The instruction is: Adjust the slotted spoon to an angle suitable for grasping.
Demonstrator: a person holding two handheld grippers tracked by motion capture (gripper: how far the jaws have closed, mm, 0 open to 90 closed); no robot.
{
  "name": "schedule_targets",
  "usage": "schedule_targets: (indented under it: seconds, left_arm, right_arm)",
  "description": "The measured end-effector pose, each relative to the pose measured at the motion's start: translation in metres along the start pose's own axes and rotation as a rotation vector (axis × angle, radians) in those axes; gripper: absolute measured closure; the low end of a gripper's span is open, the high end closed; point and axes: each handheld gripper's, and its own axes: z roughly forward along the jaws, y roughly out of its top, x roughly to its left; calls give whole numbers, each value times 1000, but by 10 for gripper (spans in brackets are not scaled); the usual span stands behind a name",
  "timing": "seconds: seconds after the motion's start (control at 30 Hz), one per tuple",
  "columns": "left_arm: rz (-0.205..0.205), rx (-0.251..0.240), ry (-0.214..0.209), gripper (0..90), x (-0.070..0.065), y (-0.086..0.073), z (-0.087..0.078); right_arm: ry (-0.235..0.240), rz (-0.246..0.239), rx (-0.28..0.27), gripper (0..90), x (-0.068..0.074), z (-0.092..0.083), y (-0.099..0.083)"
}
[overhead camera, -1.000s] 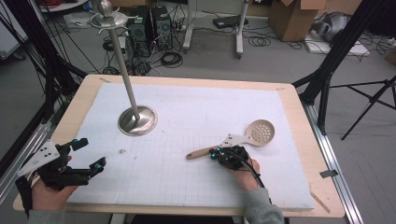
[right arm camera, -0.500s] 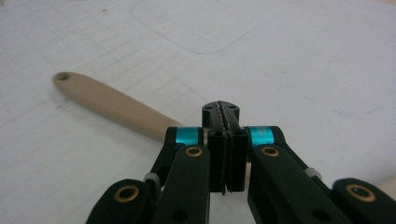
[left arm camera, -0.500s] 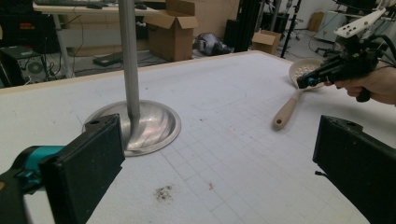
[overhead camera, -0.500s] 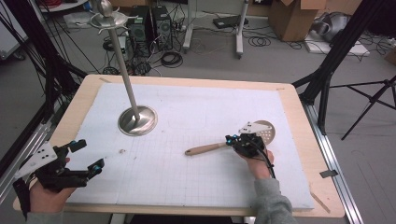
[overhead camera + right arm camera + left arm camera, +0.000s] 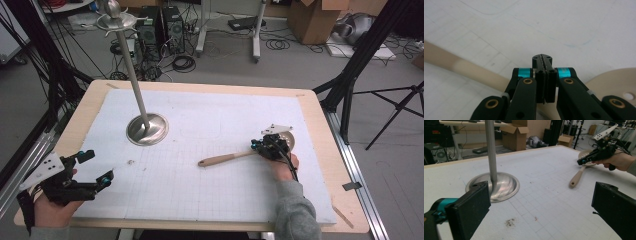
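Observation:
A slotted spoon with a pale wooden handle (image 5: 220, 160) lies flat on the white gridded mat, its bowl to the right. My right gripper (image 5: 256, 145) hovers over the spoon's neck with its jaws pressed together and nothing between them. In the right gripper view the shut gripper (image 5: 542, 58) sits above the handle (image 5: 474, 71) and the bowl (image 5: 616, 82). My left gripper (image 5: 97, 166) rests at the front left corner, open and holding nothing. In the left gripper view the left gripper (image 5: 541, 195) faces the spoon (image 5: 576, 178) and the right gripper (image 5: 580, 162).
A tall metal stand with a round base (image 5: 146, 129) rises from the mat's back left, also seen close to the left jaw as the base (image 5: 499, 185). The wooden table rim (image 5: 320, 125) frames the mat. Small dark specks (image 5: 510, 222) lie near the left gripper.
The right gripper has slid to the right along the spoon's handle toward the bowl, staying shut. The spoon and the left gripper have kept their places.

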Motion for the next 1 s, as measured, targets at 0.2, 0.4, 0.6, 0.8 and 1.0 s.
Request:
schedule_targets:
  seconds: [0.2,0.4,0.6,0.8,1.0]
  left_arm:
    - [3,-1,-1,25,0,0,0]
    - [3,-2,-1,25,-1,0,0]
    - [4,1,-1,25,-2,0,1]
    - [4,7,-6,25,-3,0,3]
    - [7,12,-10,25,-3,0,6]
  right_arm:
    - [-31,-23,45,900,3,-1,-1]
    - [-43,-32,58,900,9,-13,-10]
    - [-48,-37,53,900,13,-28,-24]
    - [-36,-15,29,900,13,-35,-34]
    - [47,-96,-67,900,28,-49,-29]
